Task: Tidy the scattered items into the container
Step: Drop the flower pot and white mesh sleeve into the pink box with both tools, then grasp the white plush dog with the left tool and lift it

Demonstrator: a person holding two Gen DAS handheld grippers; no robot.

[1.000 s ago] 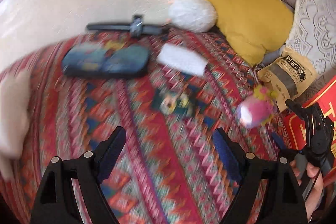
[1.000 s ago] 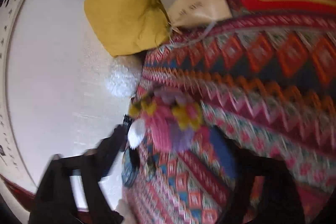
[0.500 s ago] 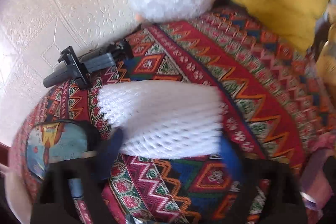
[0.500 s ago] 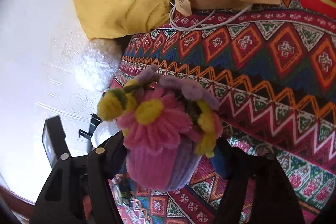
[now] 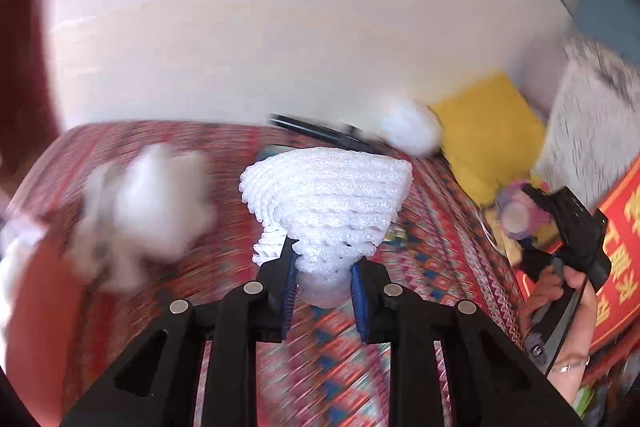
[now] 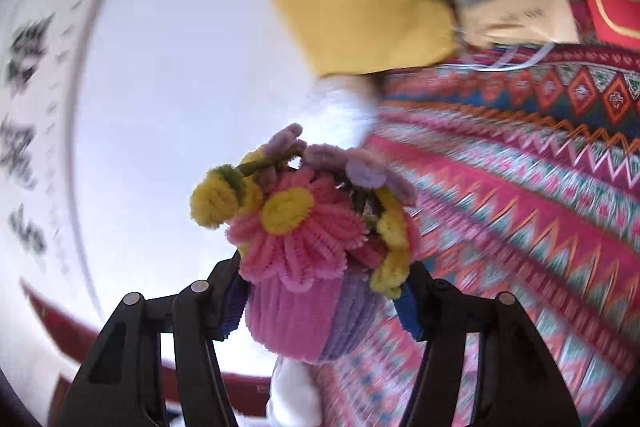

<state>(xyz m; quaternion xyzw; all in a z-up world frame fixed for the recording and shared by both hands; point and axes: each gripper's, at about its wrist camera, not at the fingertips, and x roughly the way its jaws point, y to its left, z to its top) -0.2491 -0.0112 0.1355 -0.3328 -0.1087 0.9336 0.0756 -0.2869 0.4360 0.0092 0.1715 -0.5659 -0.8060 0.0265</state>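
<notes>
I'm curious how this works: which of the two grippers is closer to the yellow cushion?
Right. The right gripper, holding the fuzzy flower pot, is right beside the yellow cushion. The left gripper, its jaws closing on the white foam net, is farther back over the patterned cloth.

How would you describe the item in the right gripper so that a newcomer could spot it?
Above the red patterned bedspread, look between the right gripper fingers. It is a fuzzy pipe-cleaner flower pot, pink and purple. Its yellow-centred pink daisy sets it apart.
</notes>
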